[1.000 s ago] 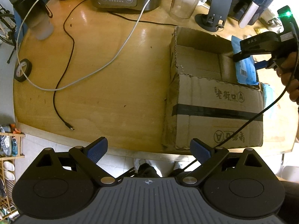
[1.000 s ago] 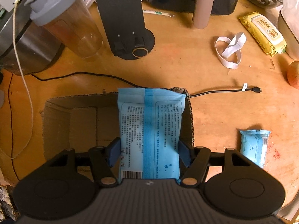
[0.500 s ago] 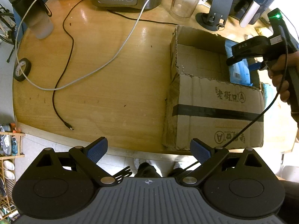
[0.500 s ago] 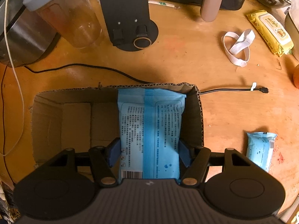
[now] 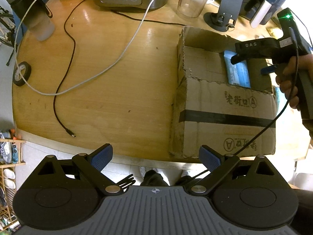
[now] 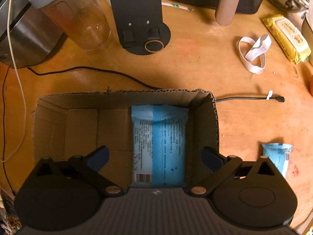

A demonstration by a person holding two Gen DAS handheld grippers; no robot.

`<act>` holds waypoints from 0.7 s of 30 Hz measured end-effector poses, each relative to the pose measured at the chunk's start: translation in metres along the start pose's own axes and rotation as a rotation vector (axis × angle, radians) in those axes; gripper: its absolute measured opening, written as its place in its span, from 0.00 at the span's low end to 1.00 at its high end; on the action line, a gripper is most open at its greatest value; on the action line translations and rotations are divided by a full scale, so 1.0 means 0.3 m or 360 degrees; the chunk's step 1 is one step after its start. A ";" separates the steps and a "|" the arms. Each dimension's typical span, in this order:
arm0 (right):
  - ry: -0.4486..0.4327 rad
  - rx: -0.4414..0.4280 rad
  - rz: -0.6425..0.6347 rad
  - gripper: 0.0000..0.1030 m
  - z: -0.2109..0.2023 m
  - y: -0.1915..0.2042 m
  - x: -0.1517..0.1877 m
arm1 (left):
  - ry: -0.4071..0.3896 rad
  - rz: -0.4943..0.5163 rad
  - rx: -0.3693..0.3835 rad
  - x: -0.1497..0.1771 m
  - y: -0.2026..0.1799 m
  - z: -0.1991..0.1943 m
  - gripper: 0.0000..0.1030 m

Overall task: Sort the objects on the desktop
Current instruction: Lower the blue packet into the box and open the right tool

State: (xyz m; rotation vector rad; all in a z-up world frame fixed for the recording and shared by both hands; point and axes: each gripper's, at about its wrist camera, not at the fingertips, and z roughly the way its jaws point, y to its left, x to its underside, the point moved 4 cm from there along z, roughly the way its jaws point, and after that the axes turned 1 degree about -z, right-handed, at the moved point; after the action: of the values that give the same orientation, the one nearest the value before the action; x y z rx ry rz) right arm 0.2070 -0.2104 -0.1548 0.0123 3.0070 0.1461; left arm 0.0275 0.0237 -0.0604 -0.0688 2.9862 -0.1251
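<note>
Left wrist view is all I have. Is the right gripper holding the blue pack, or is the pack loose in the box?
Observer: Loose. The right gripper jaws are opening, with the pads clear of the blue pack, which is inside the box.
Operator: Anything waiting outside on that side?
Observer: A smaller blue pack on the table, right of the box in the right wrist view.
Operator: Anything else?
Observer: A white elastic band lies farther back.

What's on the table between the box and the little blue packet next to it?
Nothing: the right wrist view shows only bare wooden table between the cardboard box and the small blue packet.
</note>
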 end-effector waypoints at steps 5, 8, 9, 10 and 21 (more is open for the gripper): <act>0.0000 -0.0012 0.0004 1.00 -0.008 -0.006 0.002 | 0.0002 -0.0002 -0.0001 -0.002 -0.002 0.002 0.94; -0.0003 -0.0025 0.0004 1.00 -0.011 -0.008 0.001 | 0.0003 0.0001 -0.0004 -0.004 -0.005 0.002 0.94; -0.0004 -0.0026 0.0005 1.00 -0.014 -0.008 0.001 | 0.0003 0.0002 -0.0004 -0.004 -0.006 0.002 0.94; -0.0004 -0.0026 0.0006 1.00 -0.017 -0.009 0.001 | 0.0004 0.0003 -0.0005 -0.004 -0.008 0.003 0.94; -0.0034 -0.0011 0.0003 1.00 -0.092 -0.013 -0.003 | 0.0017 0.0006 -0.0008 -0.003 -0.020 0.008 0.94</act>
State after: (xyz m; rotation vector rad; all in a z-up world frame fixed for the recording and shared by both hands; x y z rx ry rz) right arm 0.2044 -0.2169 -0.1279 0.0159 2.9852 0.1552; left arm 0.0288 0.0176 -0.0620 -0.0630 2.9973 -0.1181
